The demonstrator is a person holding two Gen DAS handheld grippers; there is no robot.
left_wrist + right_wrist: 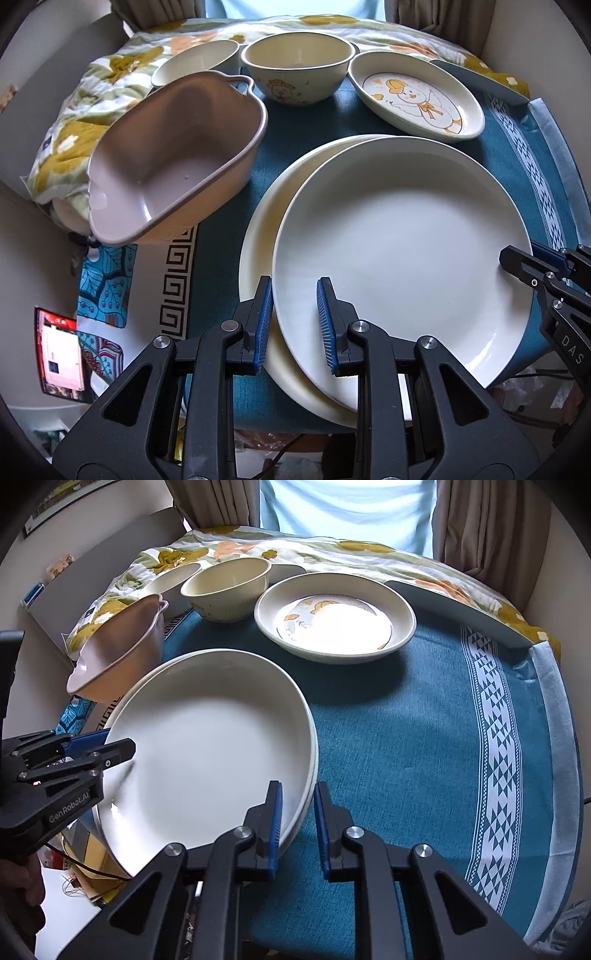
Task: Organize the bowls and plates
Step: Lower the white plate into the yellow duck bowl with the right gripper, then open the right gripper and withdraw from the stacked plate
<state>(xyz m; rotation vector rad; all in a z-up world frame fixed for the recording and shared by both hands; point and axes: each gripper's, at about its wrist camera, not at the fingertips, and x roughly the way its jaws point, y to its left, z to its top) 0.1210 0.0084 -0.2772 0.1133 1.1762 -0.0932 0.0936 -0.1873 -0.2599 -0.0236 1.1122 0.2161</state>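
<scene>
plates (399, 236): 3 | bowls (295, 70): 2 | pink basin (173, 155): 1

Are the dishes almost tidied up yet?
Not yet. Done: one white plate sits on the cream plate, a bit off-centre. In hand: the left gripper and right gripper each clamp that top plate's rim. Left: the duck plate, cartoon bowl, another bowl and pink basin.
</scene>
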